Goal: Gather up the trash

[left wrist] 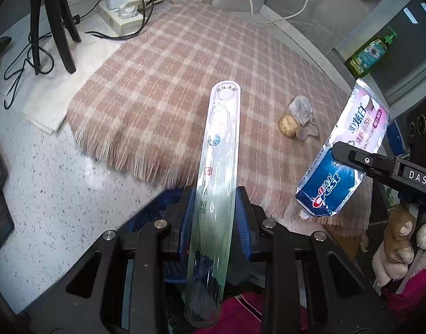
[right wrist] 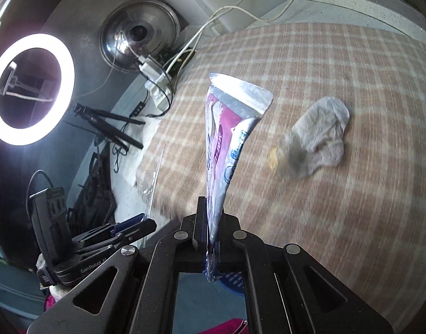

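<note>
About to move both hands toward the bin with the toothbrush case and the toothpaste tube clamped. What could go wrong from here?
1. The left gripper holds the long clear toothbrush case near one end; most of it sticks out, so a fast swing could lever it loose.
2. The right gripper pinches the flattened toothpaste tube low down; the thin foil could slide out.
3. The crumpled tissue and the small brown scrap still lie on the checked cloth and may get forgotten.

We count one clear toothbrush case [left wrist: 217,183], one Crest toothpaste tube [left wrist: 344,150], one crumpled tissue [left wrist: 302,110], one yellowish lump [left wrist: 288,126] at its seven o'clock, one green pump bottle [left wrist: 370,51]
</note>
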The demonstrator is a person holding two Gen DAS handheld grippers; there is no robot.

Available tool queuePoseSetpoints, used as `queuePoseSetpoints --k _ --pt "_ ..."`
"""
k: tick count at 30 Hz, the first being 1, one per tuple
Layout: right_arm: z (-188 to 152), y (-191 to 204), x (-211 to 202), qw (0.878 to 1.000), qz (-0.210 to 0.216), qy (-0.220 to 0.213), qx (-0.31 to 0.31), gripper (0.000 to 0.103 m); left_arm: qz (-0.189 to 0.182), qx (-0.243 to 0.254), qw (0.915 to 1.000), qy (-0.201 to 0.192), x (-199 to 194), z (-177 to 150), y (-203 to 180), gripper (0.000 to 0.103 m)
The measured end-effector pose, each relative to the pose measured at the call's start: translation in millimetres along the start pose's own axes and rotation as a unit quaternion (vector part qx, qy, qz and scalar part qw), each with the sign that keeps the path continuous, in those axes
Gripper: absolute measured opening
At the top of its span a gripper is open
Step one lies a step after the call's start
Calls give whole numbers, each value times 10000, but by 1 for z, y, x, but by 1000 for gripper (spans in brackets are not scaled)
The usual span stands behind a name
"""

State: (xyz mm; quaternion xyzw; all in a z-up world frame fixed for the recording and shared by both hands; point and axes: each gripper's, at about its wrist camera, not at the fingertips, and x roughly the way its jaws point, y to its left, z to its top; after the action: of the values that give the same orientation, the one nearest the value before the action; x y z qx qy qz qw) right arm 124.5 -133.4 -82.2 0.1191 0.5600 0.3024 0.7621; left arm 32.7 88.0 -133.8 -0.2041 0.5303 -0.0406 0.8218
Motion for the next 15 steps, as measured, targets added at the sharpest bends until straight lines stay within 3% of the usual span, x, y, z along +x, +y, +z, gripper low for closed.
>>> queuePoseSetpoints --k 15 --pt "-73 35 20 9982 -224 356 -428 2 -117 -183 9989 425 2 -70 25 29"
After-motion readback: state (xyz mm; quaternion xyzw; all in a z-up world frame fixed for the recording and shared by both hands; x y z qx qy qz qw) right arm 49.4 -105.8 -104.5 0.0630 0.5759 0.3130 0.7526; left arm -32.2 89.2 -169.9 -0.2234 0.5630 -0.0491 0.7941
